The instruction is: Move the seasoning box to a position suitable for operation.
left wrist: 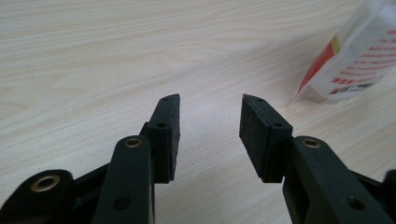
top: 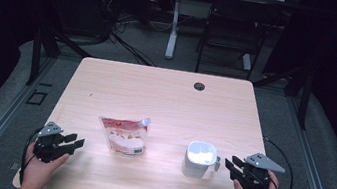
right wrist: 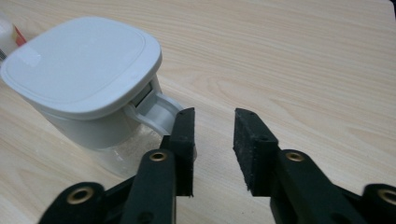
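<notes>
Lidded white jug [top: 198, 158], contents hidden; pouch [top: 124, 136] apparently sealed; both grippers spread, empty.

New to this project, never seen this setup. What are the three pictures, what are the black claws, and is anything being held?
No robot arm here: a person holds a handheld two-jaw gripper in each hand. The high view looks down on the wooden table, with the left gripper and the right gripper near its front edge. The other two pictures come from cameras riding on the grippers, looking along their black jaws. On the table lie a red-and-white pouch and a white lidded container with a side handle. The left gripper's jaws stand open over bare wood. The right gripper's jaws are open beside the handle, gripping nothing. So nothing is held.
</notes>
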Demonstrator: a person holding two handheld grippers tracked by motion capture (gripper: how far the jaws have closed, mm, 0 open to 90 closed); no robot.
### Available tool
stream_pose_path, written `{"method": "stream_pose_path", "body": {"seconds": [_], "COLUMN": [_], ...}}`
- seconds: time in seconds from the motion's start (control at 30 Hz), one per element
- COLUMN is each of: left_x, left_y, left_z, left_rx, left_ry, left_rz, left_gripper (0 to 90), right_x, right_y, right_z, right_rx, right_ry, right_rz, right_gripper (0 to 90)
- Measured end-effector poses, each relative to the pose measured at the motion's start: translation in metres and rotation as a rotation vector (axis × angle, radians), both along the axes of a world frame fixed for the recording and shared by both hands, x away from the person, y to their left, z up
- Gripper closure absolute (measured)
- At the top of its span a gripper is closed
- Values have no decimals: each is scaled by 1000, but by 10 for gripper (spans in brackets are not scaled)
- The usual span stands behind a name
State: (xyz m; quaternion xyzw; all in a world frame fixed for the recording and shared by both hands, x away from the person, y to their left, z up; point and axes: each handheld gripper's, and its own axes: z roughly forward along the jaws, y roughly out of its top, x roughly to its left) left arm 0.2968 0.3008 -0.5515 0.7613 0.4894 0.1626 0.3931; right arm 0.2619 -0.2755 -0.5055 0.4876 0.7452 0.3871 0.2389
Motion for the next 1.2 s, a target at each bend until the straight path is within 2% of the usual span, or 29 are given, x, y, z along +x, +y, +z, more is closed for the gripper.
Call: {"method": "stream_pose_path", "body": {"seconds": [0.1,0.27,0.33,0.37,0.5,0.7,0.9,1.2], "left_x": [0,1,1,1,2,2,2,2], "left_y": [-1,1,3,5,5,3,4,3], "left_z": [0,-1,-1,-1,-2,-3,-2,-3], "left_rx": [-2,9,-4,-10,-12,2,4,6], "left_ry": [0,3,14,36,30,27,29,25], "left_rz": [-1,7,11,8,14,11,15,16], "left_gripper": [581,582,584,591,590,586,581,581], "right_x": [2,10,16,18,23,22,22,24], "right_y": [3,12,16,17,24,31,35,38], "right_z": [11,27,31,33,38,41,39,36], "right_rx": [16,-7,-16,-21,-15,2,-2,19], "right_ry": [20,24,34,49,81,107,116,119], "right_rz": [-7,-1,-1,2,2,15,22,5], "right_gripper": [731,725,725,725,725,723,720,731]}}
